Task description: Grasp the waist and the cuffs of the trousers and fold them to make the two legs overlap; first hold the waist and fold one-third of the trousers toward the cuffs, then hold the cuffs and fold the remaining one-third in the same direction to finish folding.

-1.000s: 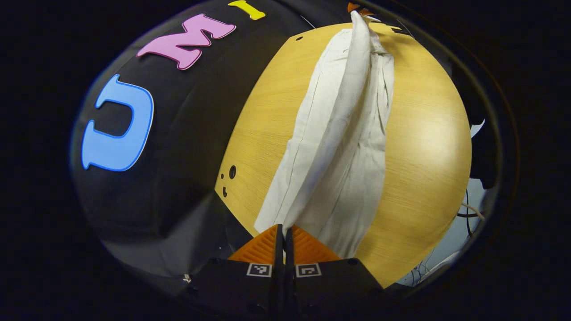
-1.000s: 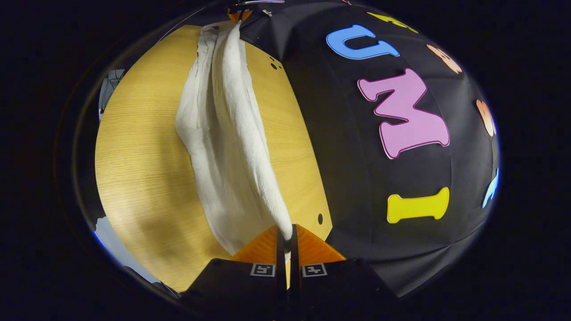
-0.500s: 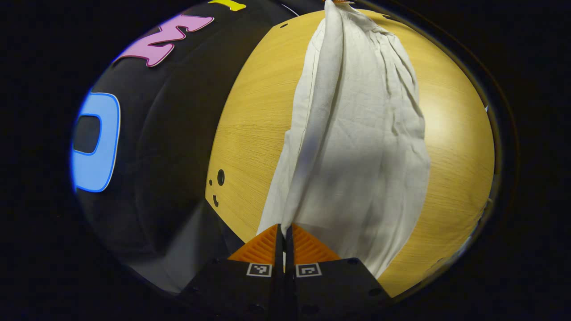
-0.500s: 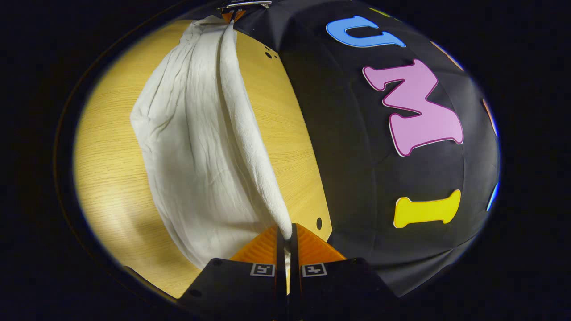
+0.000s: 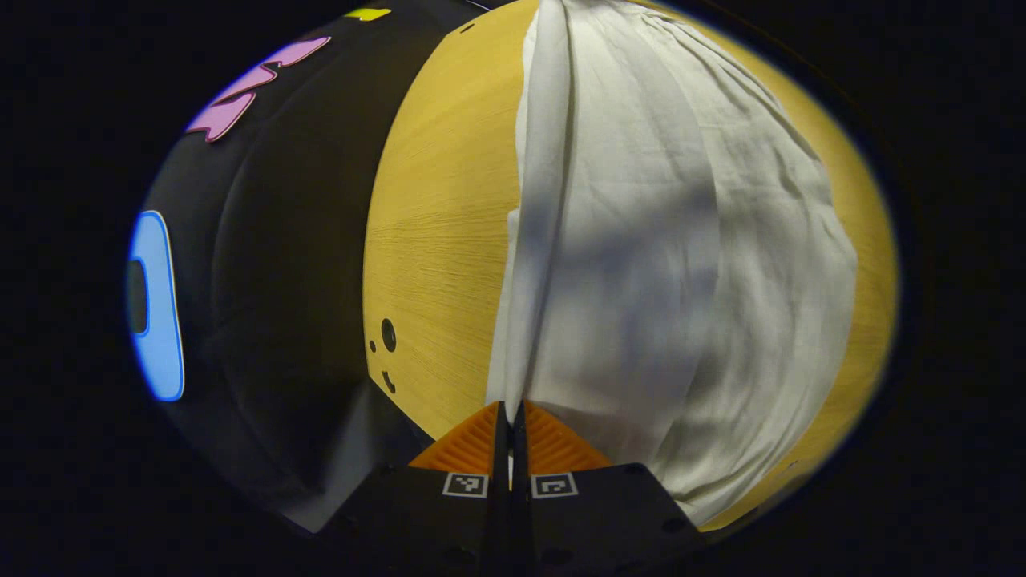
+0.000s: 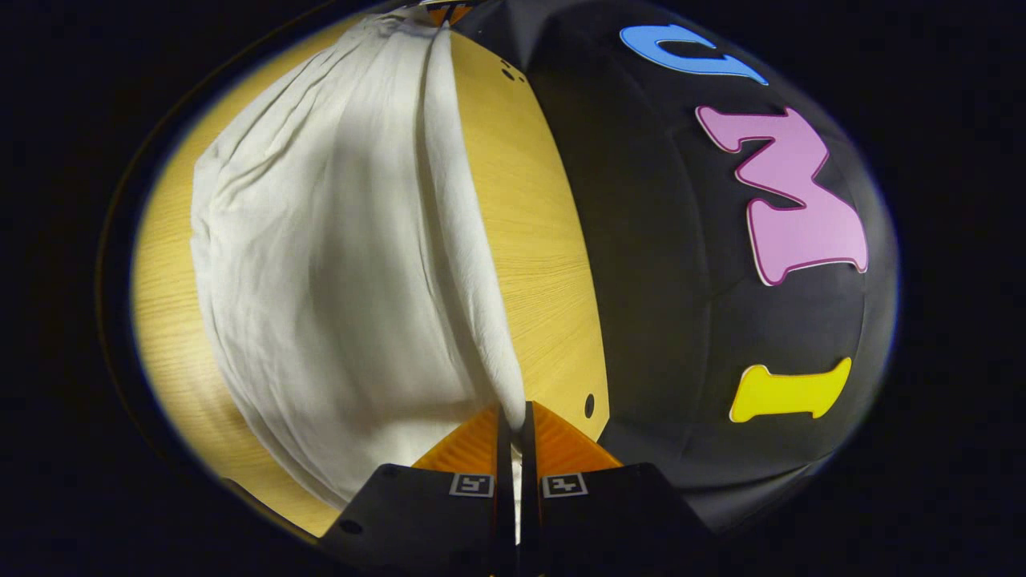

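White trousers (image 5: 665, 264) stretch lengthwise over the wooden table (image 5: 437, 224) in the left gripper view, a raised edge running from my fingers to the top. My left gripper (image 5: 508, 410) is shut on that near end of the cloth. In the right gripper view the same trousers (image 6: 337, 240) spread wide over the table (image 6: 533, 240), and my right gripper (image 6: 511, 413) is shut on their other end. At the top of that view the far gripper (image 6: 443, 12) pinches the opposite end. Which end is the waist I cannot tell.
The table's back edge meets the black booth wall (image 6: 681, 280), with small holes (image 5: 388, 334) in the tabletop near that edge. Bare wood (image 6: 156, 296) borders the cloth along the front.
Both grippers have come down toward the table. The hanging trousers have settled and spread much wider over the wood, and the cloth now covers most of the tabletop.
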### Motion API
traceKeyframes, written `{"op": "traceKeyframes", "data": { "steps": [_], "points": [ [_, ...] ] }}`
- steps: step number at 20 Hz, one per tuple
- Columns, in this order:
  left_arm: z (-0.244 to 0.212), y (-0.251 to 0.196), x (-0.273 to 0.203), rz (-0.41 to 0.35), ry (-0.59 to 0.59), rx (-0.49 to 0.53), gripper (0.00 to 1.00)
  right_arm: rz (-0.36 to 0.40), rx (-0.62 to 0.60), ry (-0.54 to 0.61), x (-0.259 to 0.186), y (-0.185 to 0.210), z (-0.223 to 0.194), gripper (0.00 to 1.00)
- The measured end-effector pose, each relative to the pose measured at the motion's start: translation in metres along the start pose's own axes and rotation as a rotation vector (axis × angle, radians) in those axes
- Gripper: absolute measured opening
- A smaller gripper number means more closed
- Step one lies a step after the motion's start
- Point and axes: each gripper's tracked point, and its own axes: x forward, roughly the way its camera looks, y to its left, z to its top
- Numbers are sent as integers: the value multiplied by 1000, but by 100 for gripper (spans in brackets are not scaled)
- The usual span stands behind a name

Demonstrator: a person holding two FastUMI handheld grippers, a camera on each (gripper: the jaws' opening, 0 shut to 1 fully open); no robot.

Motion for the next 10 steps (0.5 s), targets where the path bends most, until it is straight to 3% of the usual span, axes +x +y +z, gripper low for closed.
{"op": "traceKeyframes", "data": {
  "steps": [6,7,10],
  "points": [
    [0,-1,22,-6,32,57,6,65,32,98,25,30,-20,10],
    [0,-4,23,-19,39,55,6,55,31,122,24,30,-26,28],
    [-14,-15,28,-49,70,53,7,41,57,111,25,30,-26,34]
  ]
}}
